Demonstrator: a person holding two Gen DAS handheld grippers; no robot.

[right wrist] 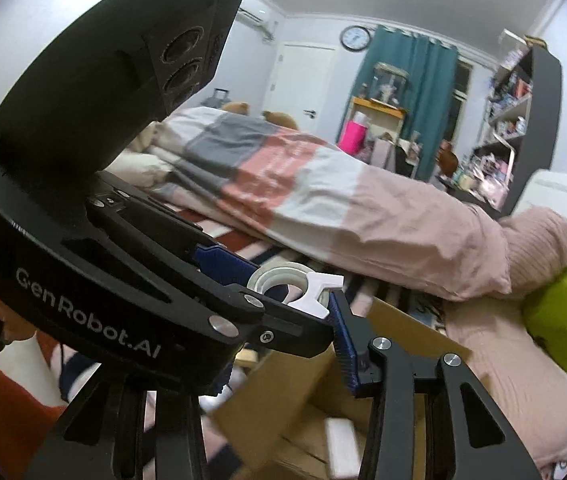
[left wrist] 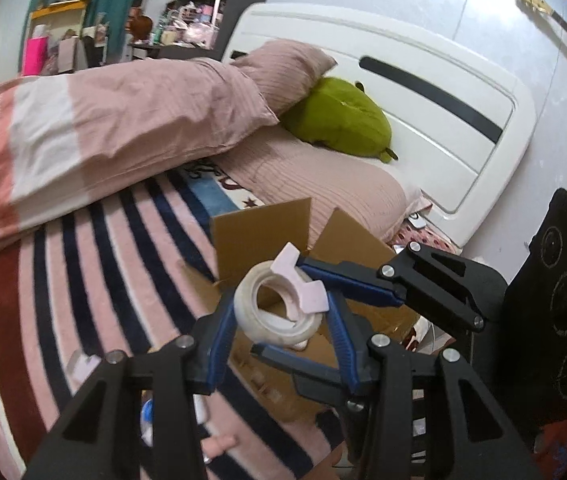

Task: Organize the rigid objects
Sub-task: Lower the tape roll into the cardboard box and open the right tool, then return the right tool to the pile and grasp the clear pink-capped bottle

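Left hand-held gripper (left wrist: pixel 279 320) clamps tape roll (left wrist: pixel 273 312).

The cardboard box (left wrist: pixel 267 236) on the bed is the landmark; its two raised flaps stand at its far side and wall off any approach from the pillow (left wrist: pixel 315 184) behind it; above its open mouth the two grippers crowd together around a tape roll (left wrist: pixel 279 308), the left gripper (left wrist: pixel 279 316) clamped on it and the right gripper (left wrist: pixel 347 304) reaching in from the right of the box; left of the box the striped blanket (left wrist: pixel 95 264) lies flat and open; farther left the heaped duvet (left wrist: pixel 123 120) rises as a barrier; behind the pillow the headboard (left wrist: pixel 423 112) closes that side.
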